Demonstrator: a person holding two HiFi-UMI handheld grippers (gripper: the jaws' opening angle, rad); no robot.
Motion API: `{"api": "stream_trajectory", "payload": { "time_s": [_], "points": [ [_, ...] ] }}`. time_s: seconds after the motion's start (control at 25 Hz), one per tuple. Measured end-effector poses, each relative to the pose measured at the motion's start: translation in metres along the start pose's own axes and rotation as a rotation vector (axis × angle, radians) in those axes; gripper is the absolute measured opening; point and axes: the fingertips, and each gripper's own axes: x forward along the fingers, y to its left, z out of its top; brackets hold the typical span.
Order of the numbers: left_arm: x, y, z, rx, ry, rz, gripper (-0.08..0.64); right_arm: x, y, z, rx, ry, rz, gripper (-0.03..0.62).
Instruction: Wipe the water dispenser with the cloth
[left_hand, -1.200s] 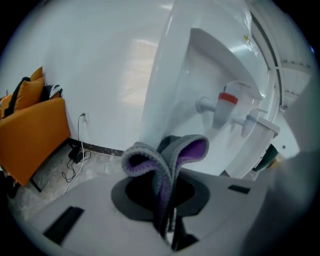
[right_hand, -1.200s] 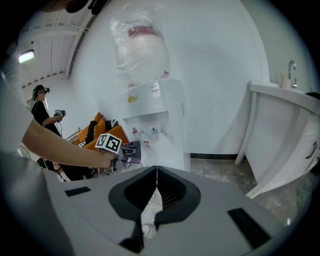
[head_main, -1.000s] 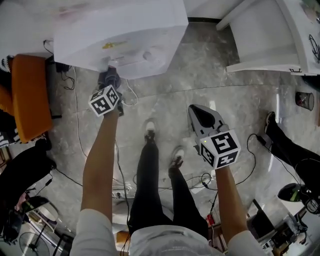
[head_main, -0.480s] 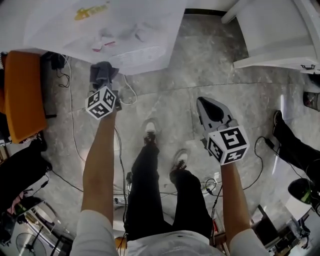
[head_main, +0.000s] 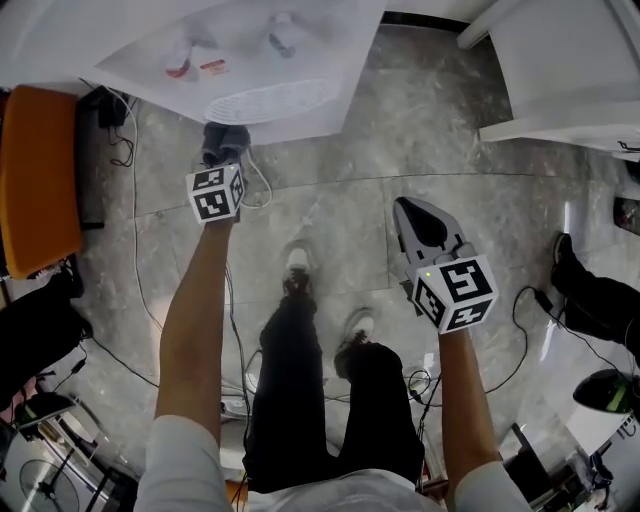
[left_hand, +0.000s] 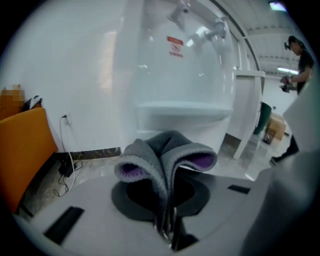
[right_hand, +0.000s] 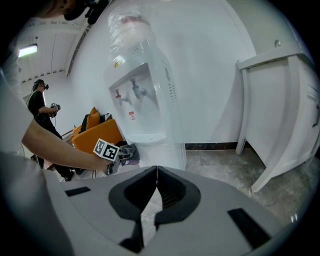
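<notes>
The white water dispenser (head_main: 230, 60) stands at the top left of the head view, with its taps and drip tray (head_main: 268, 102) facing me. My left gripper (head_main: 222, 152) is shut on a folded grey cloth with a purple inner side (left_hand: 167, 157), held just below the drip tray (left_hand: 184, 109). In the right gripper view the dispenser (right_hand: 145, 95) shows whole, with the bottle on top, and the left gripper with the cloth (right_hand: 125, 153) is beside its base. My right gripper (head_main: 415, 225) is shut and empty, hanging over the floor well to the right.
An orange seat (head_main: 38, 180) stands left of the dispenser, with cables (head_main: 140, 230) on the floor by it. A white cabinet (head_main: 560, 70) is at the upper right. My legs and shoes (head_main: 298, 262) are between the arms. Another person (left_hand: 299, 55) stands far off.
The head view has tilted so the dispenser's taps and drip tray now show. My left gripper with the cloth has shifted a little right, under the tray. The right gripper has barely moved.
</notes>
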Motion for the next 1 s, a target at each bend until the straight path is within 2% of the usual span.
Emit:
{"api": "stream_trajectory", "payload": {
  "time_s": [0.12, 0.32, 0.56, 0.76, 1.0],
  "points": [
    [0.018, -0.02, -0.006, 0.036, 0.038, -0.025, 0.051, 0.0, -0.007, 0.0, -0.017, -0.007, -0.007, 0.015],
    [0.037, -0.053, -0.012, 0.087, 0.02, -0.016, 0.052, 0.0, -0.029, 0.002, -0.033, -0.016, -0.051, 0.015],
    [0.054, -0.121, 0.003, 0.063, -0.041, -0.122, 0.052, -0.005, -0.053, 0.005, -0.01, -0.022, -0.13, 0.015],
    [0.052, -0.187, 0.039, 0.071, -0.079, -0.224, 0.052, -0.029, -0.055, 0.017, -0.036, -0.013, -0.154, 0.015],
    [0.021, -0.225, 0.099, 0.004, -0.123, -0.255, 0.052, -0.084, -0.064, 0.036, -0.001, -0.012, -0.203, 0.015]
  ]
}}
